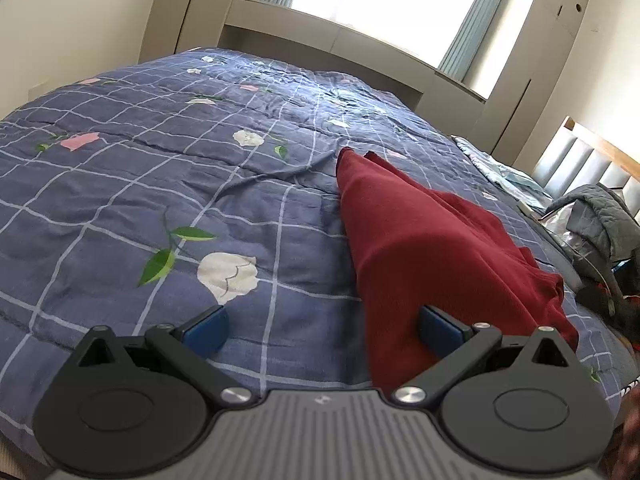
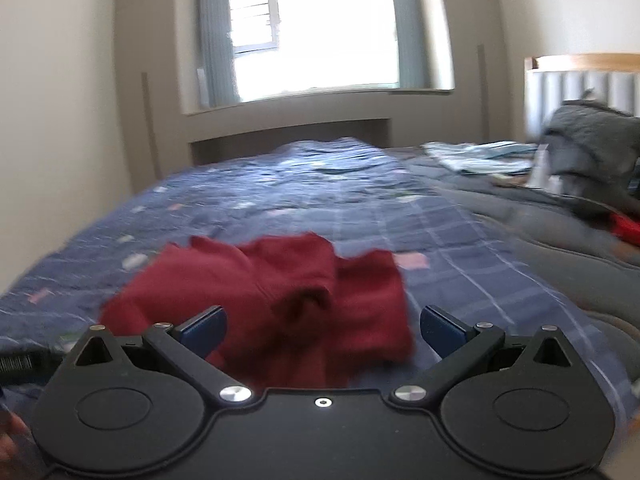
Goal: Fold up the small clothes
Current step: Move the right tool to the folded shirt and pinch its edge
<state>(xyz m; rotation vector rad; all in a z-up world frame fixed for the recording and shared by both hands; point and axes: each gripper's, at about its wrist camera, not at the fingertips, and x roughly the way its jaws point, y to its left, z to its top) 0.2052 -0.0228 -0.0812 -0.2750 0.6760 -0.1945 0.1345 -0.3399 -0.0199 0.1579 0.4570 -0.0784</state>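
Note:
A dark red garment (image 1: 424,240) lies rumpled on the blue checked floral quilt (image 1: 160,184). In the left wrist view it stretches from mid-bed toward the near right. My left gripper (image 1: 322,330) is open just above the quilt, its right blue pad at the garment's near edge. In the blurred right wrist view the red garment (image 2: 280,296) lies bunched directly ahead. My right gripper (image 2: 322,330) is open and empty, jaws spread on either side of the garment's near part.
A grey padded jacket (image 1: 596,216) and light patterned cloth (image 1: 508,176) lie near the headboard (image 2: 580,76) at the right. A window with curtains (image 2: 316,28) and a ledge are beyond the bed's far side. A red item (image 2: 626,228) lies at the right edge.

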